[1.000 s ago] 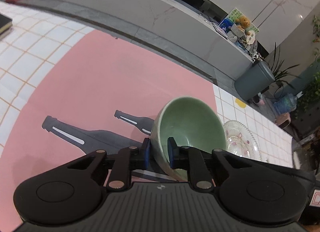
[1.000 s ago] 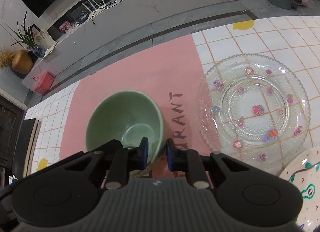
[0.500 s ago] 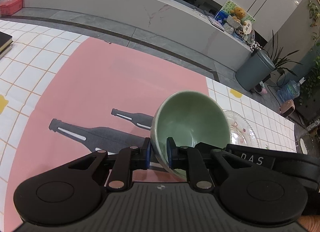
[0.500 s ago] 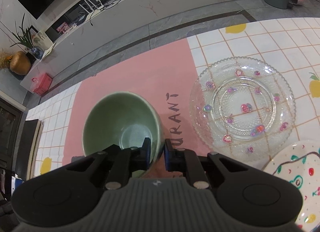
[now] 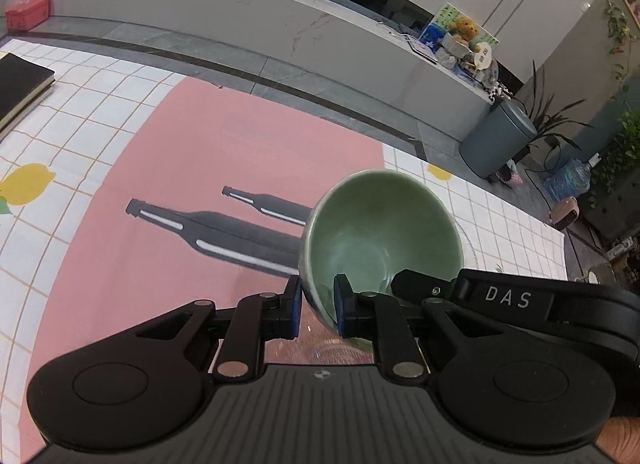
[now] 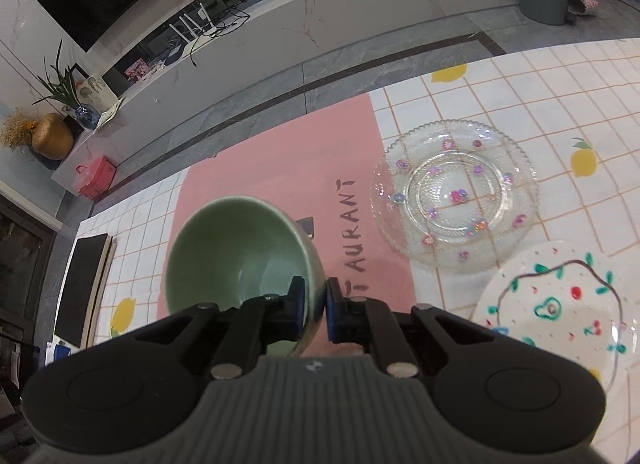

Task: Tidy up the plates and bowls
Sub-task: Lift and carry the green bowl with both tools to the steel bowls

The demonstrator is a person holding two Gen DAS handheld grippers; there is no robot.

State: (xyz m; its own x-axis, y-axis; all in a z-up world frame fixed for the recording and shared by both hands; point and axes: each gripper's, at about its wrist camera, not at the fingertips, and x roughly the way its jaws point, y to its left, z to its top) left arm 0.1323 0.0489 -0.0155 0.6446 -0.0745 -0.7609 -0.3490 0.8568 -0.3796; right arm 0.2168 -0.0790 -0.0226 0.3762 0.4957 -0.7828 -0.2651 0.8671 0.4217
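Left wrist view: green ceramic bowl (image 5: 380,232) seen raised above pink placemat (image 5: 192,168), near rim clamped between narrowly parted jaws of left gripper (image 5: 317,306). Right wrist view: opposite rim pinched by right gripper (image 6: 315,310), jaws closing, nearly together. Clear glass plate (image 6: 454,196) and painted plate (image 6: 556,304) noted on tiled tablecloth (image 6: 560,96).

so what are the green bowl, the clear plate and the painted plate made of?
Green bowl: looks like glazed ceramic, opaque with a soft sheen on a thick rim.
Clear plate: probably pressed glass, maybe clear plastic; the tablecloth grid shows through, with a beaded texture and scalloped edge.
Painted plate: looks like glossy white ceramic with coloured fruit motifs.
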